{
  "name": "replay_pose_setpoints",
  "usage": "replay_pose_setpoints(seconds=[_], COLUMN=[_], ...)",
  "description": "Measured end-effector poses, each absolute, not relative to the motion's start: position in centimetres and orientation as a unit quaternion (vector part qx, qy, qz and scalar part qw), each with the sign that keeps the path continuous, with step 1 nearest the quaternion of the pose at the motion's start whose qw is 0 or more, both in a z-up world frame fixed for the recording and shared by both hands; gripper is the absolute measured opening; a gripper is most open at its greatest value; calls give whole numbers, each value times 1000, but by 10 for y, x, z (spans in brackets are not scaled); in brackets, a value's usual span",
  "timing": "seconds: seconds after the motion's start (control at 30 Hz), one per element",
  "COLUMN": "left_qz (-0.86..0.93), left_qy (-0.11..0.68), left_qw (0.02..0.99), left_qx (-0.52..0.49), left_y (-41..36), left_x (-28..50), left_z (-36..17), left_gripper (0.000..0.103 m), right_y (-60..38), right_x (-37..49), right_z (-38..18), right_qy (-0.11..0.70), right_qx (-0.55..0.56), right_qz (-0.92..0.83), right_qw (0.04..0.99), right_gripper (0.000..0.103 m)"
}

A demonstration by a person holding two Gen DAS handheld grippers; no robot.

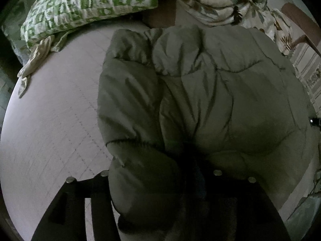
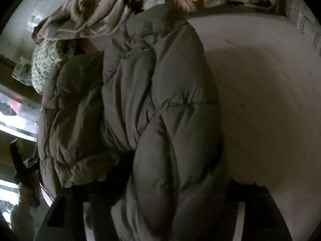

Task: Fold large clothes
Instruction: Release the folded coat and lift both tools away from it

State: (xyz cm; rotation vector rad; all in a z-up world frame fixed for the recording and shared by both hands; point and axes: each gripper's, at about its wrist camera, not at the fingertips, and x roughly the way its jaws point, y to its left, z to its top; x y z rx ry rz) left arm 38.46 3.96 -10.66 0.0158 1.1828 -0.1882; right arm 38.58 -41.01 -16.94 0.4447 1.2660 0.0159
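Note:
A grey-green quilted puffer jacket lies bunched and folded over itself on a pinkish bed sheet. In the left wrist view my left gripper hangs over the jacket's near edge. Its dark fingers stand wide apart with a puffy fold between them, and the left finger sits clear of the cloth, so it is open. In the right wrist view the jacket runs up the middle. My right gripper straddles its near end, open, with the right finger off the fabric over bare sheet.
A green-and-white patterned pillow and a leaf-print blanket lie at the bed's far end, the blanket touching the jacket's top. A pale rag lies by the pillow. Bare sheet flanks the jacket. A sleeved hand shows lower left.

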Motion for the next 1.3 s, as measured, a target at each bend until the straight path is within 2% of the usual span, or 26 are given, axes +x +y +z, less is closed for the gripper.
replay_pose_setpoints(seconds=[0.17,0.3,0.57,0.87,1.13,1.3], left_qz=[-71,-63,-39,-31,-13,5], left_qy=[550,540,500,469,460,440], left_qw=[832,838,863,881,887,895], left_qx=[24,46,63,52,39,67], left_y=[44,41,40,39,38,28], left_x=[382,369,310,237,179,147], left_z=[-94,-84,-68,-66,-64,-58], left_gripper=[70,73,74,91,92,92], right_y=[-399,-388,-340,-298,-260,-244], right_x=[385,377,347,273,218,186], right_z=[-162,-145,-102,-89,-86,-78], right_qy=[584,573,538,506,490,472], right_qx=[197,179,120,136,53,33], right_qz=[-13,-27,-44,-15,-38,-38], right_qw=[788,799,833,852,870,880], right_gripper=[85,95,97,103,103,103])
